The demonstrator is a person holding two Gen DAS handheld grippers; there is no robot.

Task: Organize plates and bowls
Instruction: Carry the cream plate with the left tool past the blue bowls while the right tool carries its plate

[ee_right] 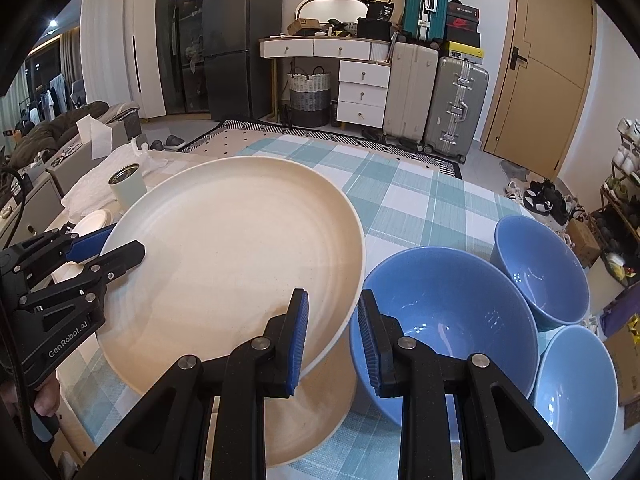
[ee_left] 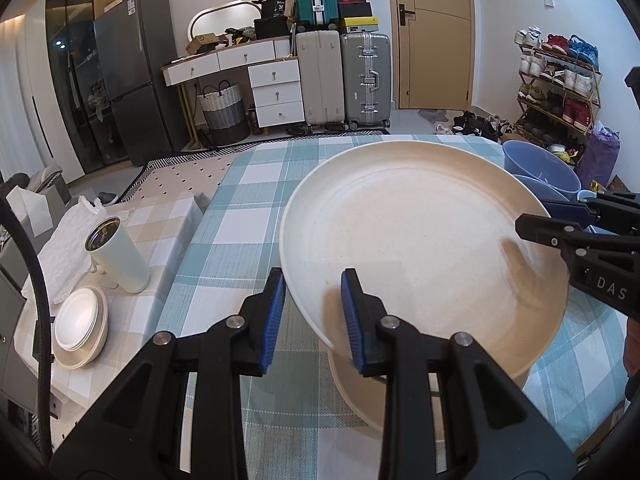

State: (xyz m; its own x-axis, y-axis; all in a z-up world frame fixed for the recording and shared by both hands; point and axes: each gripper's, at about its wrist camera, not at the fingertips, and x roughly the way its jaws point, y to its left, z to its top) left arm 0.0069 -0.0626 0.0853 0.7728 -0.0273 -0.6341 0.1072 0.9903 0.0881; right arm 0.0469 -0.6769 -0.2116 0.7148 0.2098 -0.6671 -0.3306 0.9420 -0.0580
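A big cream plate (ee_left: 420, 240) is held up off the checked tablecloth (ee_left: 240, 208) by both grippers at once, tilted a little, with a second cream plate (ee_left: 356, 396) lying flat on the cloth right beneath it. In the left wrist view the left gripper (ee_left: 312, 316) fills the bottom centre, its blue pads clamped on the plate's near left rim, one pad under the rim and one on the inner face; the right gripper (ee_left: 532, 224) comes in from the right edge and bites the far right rim. The right wrist view turns this about: the right gripper (ee_right: 332, 340) sits at the bottom centre, clenched on the plate's (ee_right: 232, 264) right rim, and the left gripper (ee_right: 120, 248) reaches in from the left edge, pinching the opposite rim, with a bit of a hand (ee_right: 44, 400) showing below it. Only the right wrist view shows the three blue bowls (ee_right: 452, 320) properly, grouped at lower right of the frame, upright and close together, all empty but for light glints; the left view catches just two blue rims (ee_left: 540, 168) past the plate at the right. The left view alone gives a clear look at the small stack of white dishes (ee_left: 80, 324) at lower left, beside a pale tumbler (ee_left: 116, 256) with something dark in it that I cannot make out.
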